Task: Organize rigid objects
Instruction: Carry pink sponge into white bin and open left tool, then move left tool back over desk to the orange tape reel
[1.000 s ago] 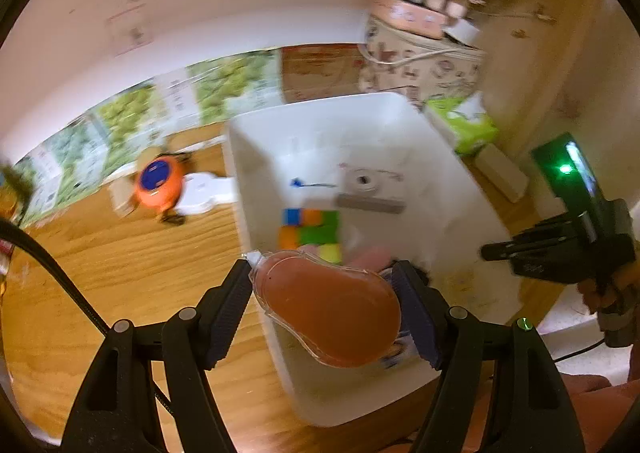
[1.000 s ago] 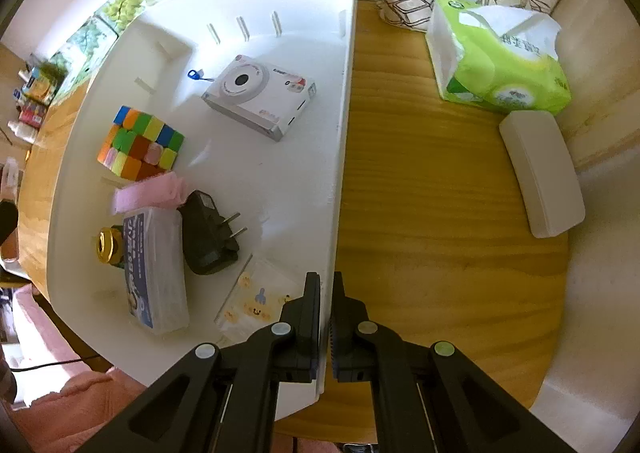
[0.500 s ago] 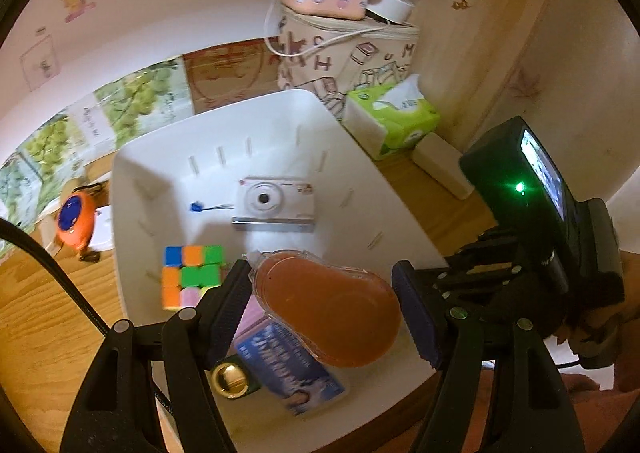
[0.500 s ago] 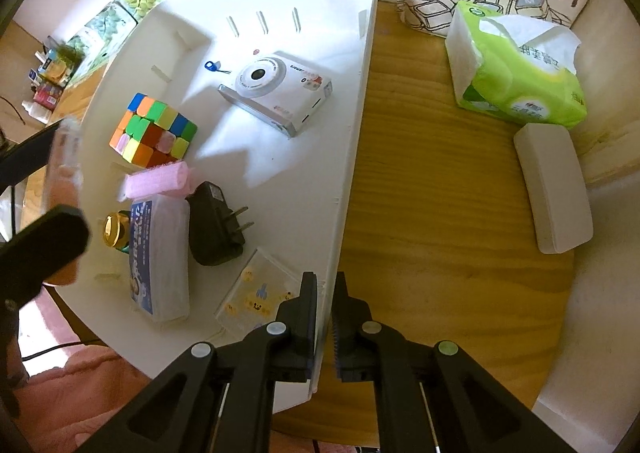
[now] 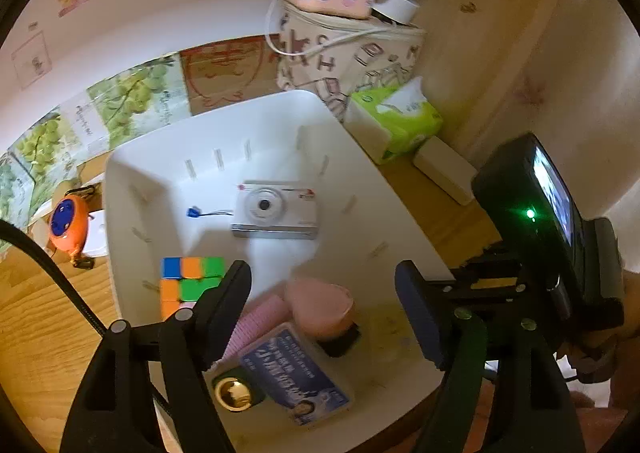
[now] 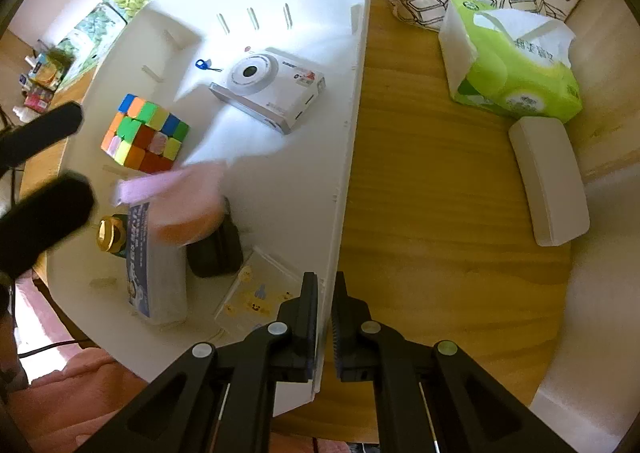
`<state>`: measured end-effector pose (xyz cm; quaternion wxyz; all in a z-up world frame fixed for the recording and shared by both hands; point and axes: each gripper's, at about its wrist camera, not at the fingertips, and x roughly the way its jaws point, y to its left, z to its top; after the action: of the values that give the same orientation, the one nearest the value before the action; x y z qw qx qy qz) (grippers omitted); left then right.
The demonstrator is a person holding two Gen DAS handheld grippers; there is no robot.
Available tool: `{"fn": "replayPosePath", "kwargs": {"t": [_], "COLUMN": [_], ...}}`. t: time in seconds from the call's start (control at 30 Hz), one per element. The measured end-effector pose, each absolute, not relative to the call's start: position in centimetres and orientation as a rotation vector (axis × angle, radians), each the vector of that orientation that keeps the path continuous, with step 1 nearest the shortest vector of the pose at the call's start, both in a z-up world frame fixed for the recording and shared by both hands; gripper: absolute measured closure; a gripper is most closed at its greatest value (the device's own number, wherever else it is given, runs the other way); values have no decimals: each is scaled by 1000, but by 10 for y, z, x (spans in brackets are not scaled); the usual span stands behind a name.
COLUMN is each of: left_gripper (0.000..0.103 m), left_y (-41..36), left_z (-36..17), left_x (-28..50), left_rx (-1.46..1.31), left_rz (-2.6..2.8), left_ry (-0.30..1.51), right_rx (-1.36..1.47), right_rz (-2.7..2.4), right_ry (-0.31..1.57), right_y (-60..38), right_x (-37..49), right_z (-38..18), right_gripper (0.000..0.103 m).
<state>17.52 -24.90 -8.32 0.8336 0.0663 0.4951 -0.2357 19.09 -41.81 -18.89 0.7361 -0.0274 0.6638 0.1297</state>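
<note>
Orange pouch (image 5: 320,311) dropped; now blurred

one camera (image 6: 267,93), one cube (image 6: 145,133)

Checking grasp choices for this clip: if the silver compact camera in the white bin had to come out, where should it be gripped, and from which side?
Probably from above, across its two long edges. The silver compact camera lies flat, lens up, on the floor of the white plastic bin, apart from the multicoloured puzzle cube, so both long sides look free. Keep off the round lens.
</note>
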Motion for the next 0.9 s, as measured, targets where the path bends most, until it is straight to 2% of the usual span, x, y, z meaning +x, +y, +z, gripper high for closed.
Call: {"fn": "replayPosePath", "kwargs": {"t": [0.67,0.9], "left_gripper": [24,24], "left_y": [-100,-50], "left_z": [-71,-79], "left_x": [214,235], "left_rx": [139,153], "left_rz": [-194,-139], "left_ry": [1040,1062], "right_rx": [39,63], "right_rz": [54,-26], "right_ry": [1505,1513], "right_y": [-409,-404], "right_x": [210,216], "right_z": [-201,-203], "right_gripper": [97,94]}}
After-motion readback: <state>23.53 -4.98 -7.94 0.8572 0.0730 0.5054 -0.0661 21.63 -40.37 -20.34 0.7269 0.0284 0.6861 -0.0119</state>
